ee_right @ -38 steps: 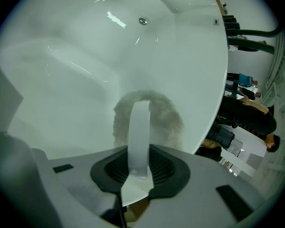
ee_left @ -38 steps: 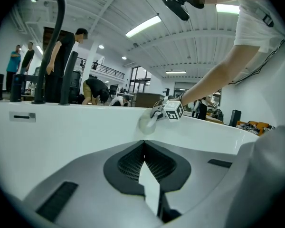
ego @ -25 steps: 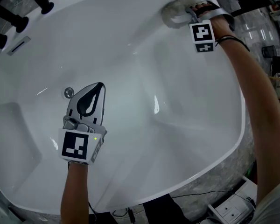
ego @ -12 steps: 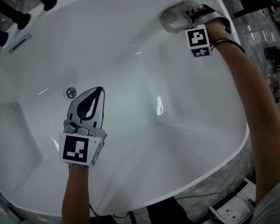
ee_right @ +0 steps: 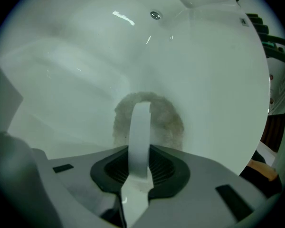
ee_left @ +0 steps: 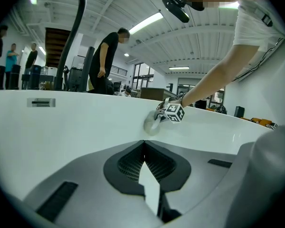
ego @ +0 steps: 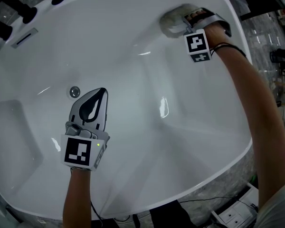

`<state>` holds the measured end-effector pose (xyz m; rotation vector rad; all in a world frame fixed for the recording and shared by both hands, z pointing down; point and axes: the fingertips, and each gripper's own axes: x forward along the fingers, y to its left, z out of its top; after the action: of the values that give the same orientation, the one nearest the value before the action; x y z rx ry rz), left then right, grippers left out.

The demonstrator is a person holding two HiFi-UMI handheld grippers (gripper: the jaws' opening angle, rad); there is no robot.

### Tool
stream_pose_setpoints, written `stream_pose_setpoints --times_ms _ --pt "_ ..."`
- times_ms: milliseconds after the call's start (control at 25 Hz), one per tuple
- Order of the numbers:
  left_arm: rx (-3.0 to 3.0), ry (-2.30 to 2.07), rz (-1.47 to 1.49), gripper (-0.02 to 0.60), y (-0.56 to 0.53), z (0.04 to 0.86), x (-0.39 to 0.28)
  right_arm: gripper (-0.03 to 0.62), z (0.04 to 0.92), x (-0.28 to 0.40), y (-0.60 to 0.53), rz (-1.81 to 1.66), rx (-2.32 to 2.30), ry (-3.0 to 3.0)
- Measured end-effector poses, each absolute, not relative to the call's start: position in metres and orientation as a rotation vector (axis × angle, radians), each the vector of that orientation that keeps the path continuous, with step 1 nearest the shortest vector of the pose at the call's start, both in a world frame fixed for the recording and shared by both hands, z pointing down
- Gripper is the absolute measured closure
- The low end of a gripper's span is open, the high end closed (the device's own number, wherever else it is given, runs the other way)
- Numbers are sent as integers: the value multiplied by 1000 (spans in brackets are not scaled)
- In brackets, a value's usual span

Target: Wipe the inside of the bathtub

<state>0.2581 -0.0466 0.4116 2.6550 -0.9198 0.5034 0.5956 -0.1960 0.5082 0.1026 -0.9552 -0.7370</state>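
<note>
Head view: left tool (ego: 101, 92) hangs over the tub (ego: 147, 80) floor, near the drain (ego: 74, 91). Right tool (ego: 186, 18) holds the pad (ego: 171, 23) on the far upper wall.
Left gripper view: jaws together, nothing between them.
Right gripper view: jaws clamped on the pad's white strap (ee_right: 140, 127); pad flat against the wall.

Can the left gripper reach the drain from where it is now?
Probably yes: the left gripper, shut and empty, is just beside the drain, with only bare bathtub surface between them.
</note>
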Motion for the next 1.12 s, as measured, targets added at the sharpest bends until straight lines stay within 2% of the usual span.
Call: stream_pose_setpoints --times_ms 1120 --pt "2609 -978 484 569 -47 401 164 499 505 445 -201 -839 21 -1021"
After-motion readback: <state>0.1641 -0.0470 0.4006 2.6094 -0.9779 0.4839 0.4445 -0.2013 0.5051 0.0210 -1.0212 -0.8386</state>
